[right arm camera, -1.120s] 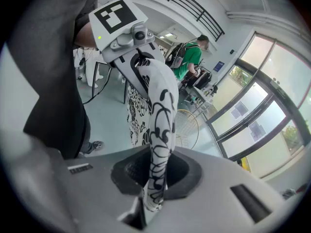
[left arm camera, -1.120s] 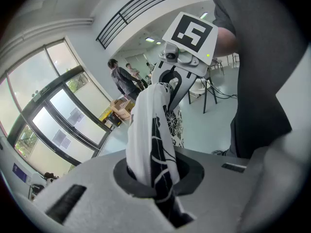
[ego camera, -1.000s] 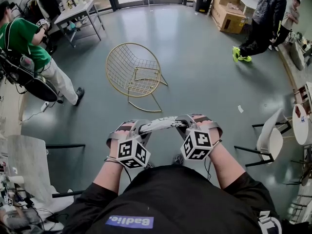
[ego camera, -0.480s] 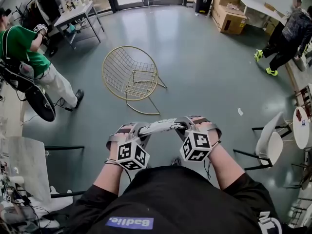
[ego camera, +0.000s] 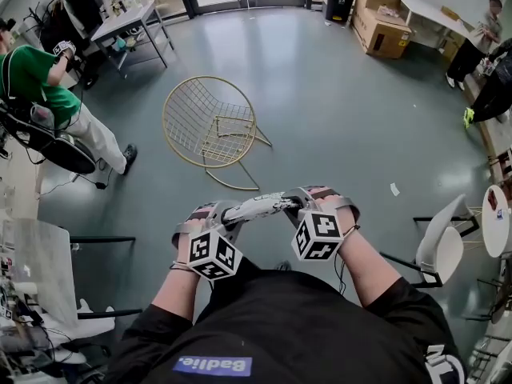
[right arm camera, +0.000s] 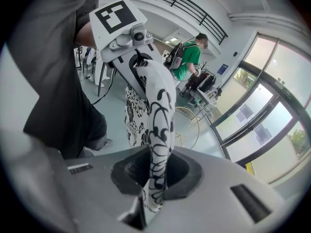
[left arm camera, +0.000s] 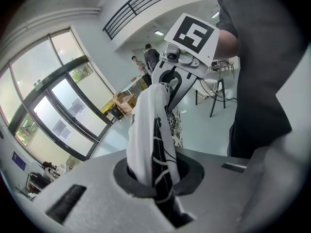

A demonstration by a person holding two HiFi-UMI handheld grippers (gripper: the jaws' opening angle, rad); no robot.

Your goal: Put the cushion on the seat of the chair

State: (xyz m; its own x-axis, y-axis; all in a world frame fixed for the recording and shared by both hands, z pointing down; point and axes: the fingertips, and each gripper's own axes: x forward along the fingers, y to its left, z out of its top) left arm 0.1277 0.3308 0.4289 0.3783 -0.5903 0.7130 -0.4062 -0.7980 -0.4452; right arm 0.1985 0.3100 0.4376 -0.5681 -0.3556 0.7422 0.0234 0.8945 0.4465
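A white cushion with a black pattern (ego camera: pixel 258 207) hangs stretched between my two grippers in front of my body. My left gripper (ego camera: pixel 223 215) is shut on its left edge, and my right gripper (ego camera: pixel 298 205) is shut on its right edge. In the left gripper view the cushion's fabric (left arm camera: pixel 148 140) rises from the shut jaws of the left gripper (left arm camera: pixel 156 181). The right gripper view shows the same cushion (right arm camera: pixel 160 125) pinched in the right gripper (right arm camera: pixel 151 181). The gold wire chair (ego camera: pixel 210 122) stands on the floor ahead of the cushion, its seat bare; it also shows as the chair (right arm camera: pixel 188 126) in the right gripper view.
A person in green (ego camera: pixel 36 74) sits at the far left near a grey table (ego camera: pixel 128 18). Cardboard boxes (ego camera: pixel 382 29) stand at the back right, with people (ego camera: pixel 480 42) beside them. A white chair (ego camera: pixel 440 245) is at the right, another white seat (ego camera: pixel 40 270) at the lower left.
Both grippers have carried the cushion a little forward toward the wire chair. The person in dark clothes at the back right has walked off toward the right edge.
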